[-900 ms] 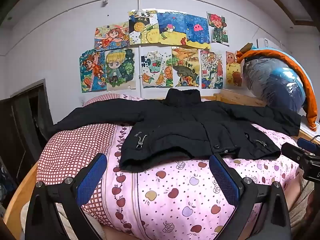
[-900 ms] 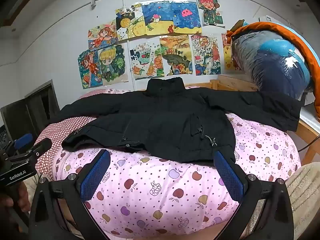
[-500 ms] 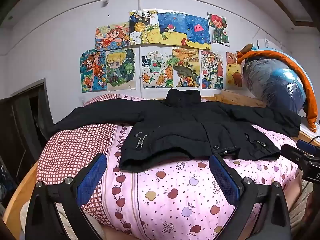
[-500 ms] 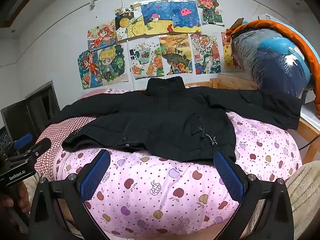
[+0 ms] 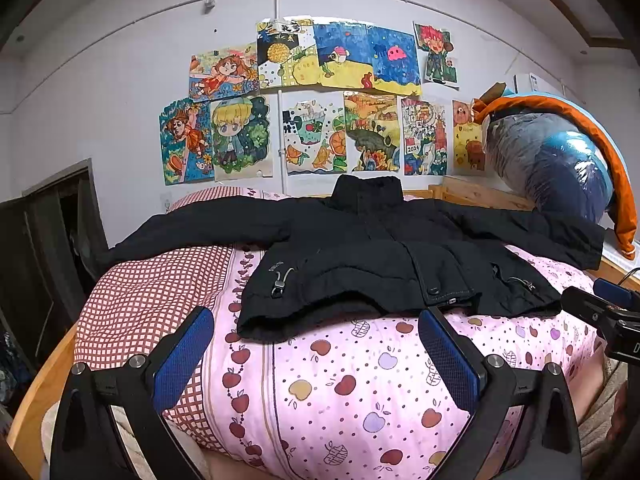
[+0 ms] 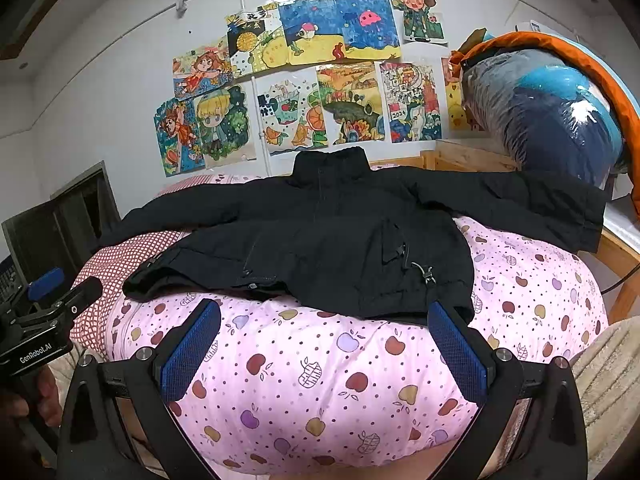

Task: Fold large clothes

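Jacket [image 5: 380,256] is black and thick, with a high standing collar, and it lies spread on the bed with the front up and both sleeves stretched out to the sides. Small toggles and zip pulls hang near its lower hem. Under it is a pink quilt [image 5: 340,380] printed with apples, and beside that a red checked cover [image 5: 152,292].

From the left wrist view, the left claw [image 5: 316,344] has its blue pads spread wide with nothing between them; the hem of the jacket lies just ahead of the tips, a little above them in the picture. The tip of the right claw appears at the right edge of this view.

From the right wrist view, the right claw [image 6: 324,336] also stands wide apart and holds nothing. The jacket [image 6: 340,248] lies just ahead of it, and its hem corner is close to the right pad; I cannot tell if they touch. Only this view shows the left claw at the far left with a hand [image 6: 40,392] on its grip.
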